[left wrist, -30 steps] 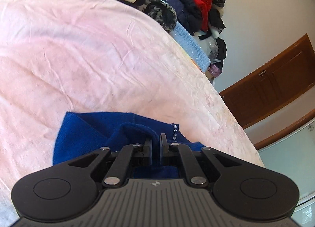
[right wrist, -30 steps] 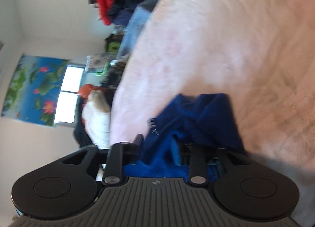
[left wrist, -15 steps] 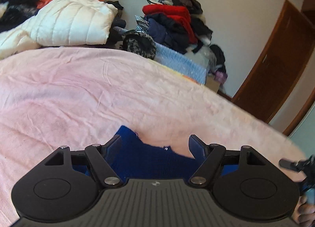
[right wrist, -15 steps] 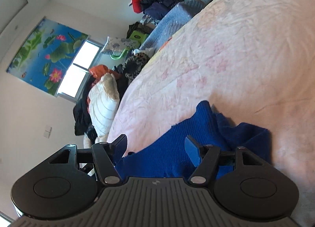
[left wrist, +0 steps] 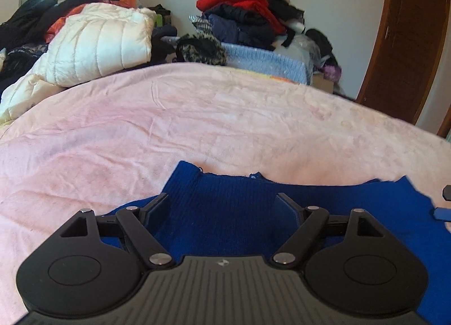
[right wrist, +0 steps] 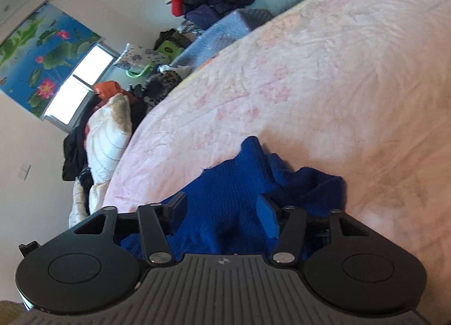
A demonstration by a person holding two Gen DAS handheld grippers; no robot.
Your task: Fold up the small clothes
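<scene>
Since a second ago both claws have let go of the blue knit garment: then each was pinched on a raised fold of it, and now the cloth lies dropped on the bed's pink blanket while both views have rolled closer to level. The garment sits at 6 o'clock in each view, just ahead of the fingers; in the right wrist view it is rumpled, with a bunched ridge toward 3 o'clock.

The step in hand looks like releasing after a fold and regrasping. To do it well, I would lift clear without dragging the knit, then flatten that ridge and pick the next edge by its corners, so the layers stay aligned.

The left claw stands wide and is opening further; the right claw is also opening, somewhat less wide. The cloth shows in the gap between each pair of fingers, but neither pair pinches it.

Beyond the bed, a white puffer jacket at 10 o'clock and a clothes pile at 12.
</scene>
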